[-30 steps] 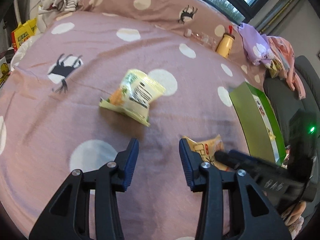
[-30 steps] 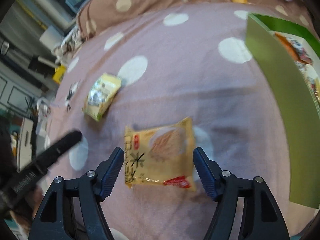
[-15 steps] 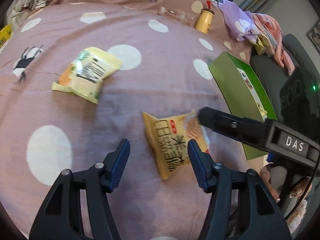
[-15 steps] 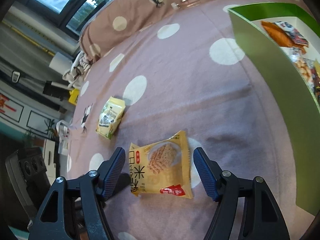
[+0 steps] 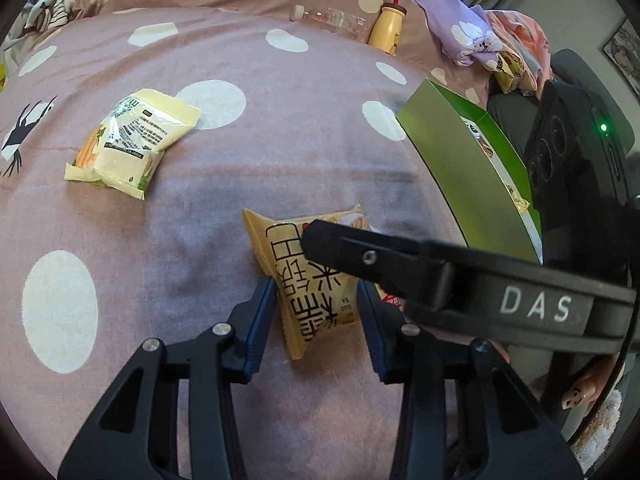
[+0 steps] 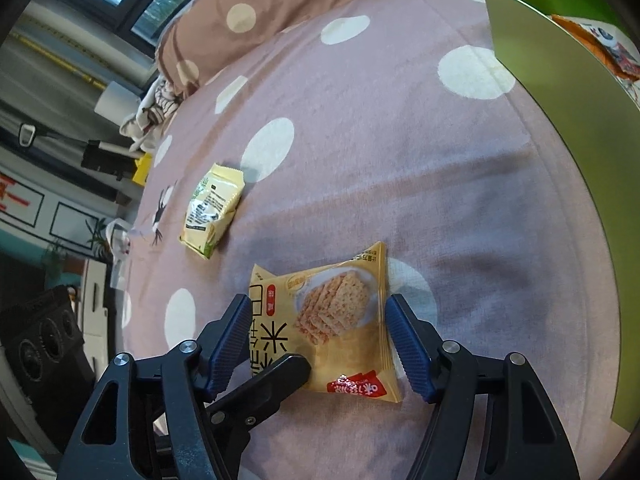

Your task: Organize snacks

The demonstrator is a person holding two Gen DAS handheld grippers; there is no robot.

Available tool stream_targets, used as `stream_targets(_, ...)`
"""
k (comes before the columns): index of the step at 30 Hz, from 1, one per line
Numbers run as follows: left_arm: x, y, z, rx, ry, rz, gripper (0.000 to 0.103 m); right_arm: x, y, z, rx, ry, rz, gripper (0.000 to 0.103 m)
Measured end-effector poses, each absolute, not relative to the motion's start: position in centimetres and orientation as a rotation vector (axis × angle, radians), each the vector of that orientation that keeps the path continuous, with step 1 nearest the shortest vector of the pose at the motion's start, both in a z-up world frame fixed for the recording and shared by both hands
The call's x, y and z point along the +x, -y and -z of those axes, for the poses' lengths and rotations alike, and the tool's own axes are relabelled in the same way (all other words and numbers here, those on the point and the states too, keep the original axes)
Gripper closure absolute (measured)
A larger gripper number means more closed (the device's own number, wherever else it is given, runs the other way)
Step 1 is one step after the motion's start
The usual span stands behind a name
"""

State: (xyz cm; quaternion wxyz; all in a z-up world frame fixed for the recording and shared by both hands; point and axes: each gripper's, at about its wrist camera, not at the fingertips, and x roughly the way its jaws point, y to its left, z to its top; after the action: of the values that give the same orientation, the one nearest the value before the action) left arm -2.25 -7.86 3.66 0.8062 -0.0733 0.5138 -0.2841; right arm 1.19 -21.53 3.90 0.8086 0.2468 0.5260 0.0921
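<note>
Yellow rice-cracker packet [image 5: 316,280] lies on the spotted bedspread [image 5: 200,240] between the left gripper [image 5: 316,322] pads, whose jaws have just been closing, seemingly touching its edges; firm grip uncertain. Right wrist view: right gripper [image 6: 316,344] straddles the same packet, jaws unclenched. Pickup in hand; next, one clamp lifts toward the green box [image 6: 560,92] at right.

The cracker packet [image 6: 332,320] lies between the snack bag [image 6: 212,210] and, seemingly apart, the box [image 6: 568,128].

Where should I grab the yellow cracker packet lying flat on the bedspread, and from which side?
Take the yellow cracker packet across its two long side edges, coming down from above. It lies flat on the soft bedspread, so a pinch across the puffed middle probably holds best; the right gripper already straddles it.
</note>
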Motion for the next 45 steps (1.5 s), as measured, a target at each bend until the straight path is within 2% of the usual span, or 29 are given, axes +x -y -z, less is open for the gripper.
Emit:
stream_targets(3,-2.2,7.9,-3.6,-0.165,-1.096,0.61,0.063,1.2,21.1,-3.9,0.508,-1.117,-0.205,0.032)
stream_targets(5,-2.3,7.9,-3.7,-0.178,-1.094,0.611,0.063,1.1,20.6,-4.1,0.467,-1.11,-0.195,0.038)
stream_targets(10,-2.6,7.5,-4.5,-0.198,-1.073,0.611,0.063,0.7,20.3,-4.7,0.449,-1.093,-0.204,0.044)
stream_targets(15,-3.4,7.7,-6.8,-0.177,-1.002,0.621,0.063,-0.1,20.4,-6.4,0.455,-1.039,-0.221,0.044)
stream_targets(30,-2.1,16.4,-18.0,-0.051,-0.762,0.746,0.063,-1.4,28.1,-19.7,0.408,-0.73,-0.089,0.044)
stream_targets(36,-0.7,21.3,-18.5,-0.017,-0.758,0.823,0.063,-1.4,32.2,-20.4,0.427,-0.693,-0.033,0.044)
stream_targets(45,0.4,28.9,-15.4,0.03,-0.822,0.918,0.063,-1.6,39.9,-17.0,0.553,-0.692,0.096,0.044)
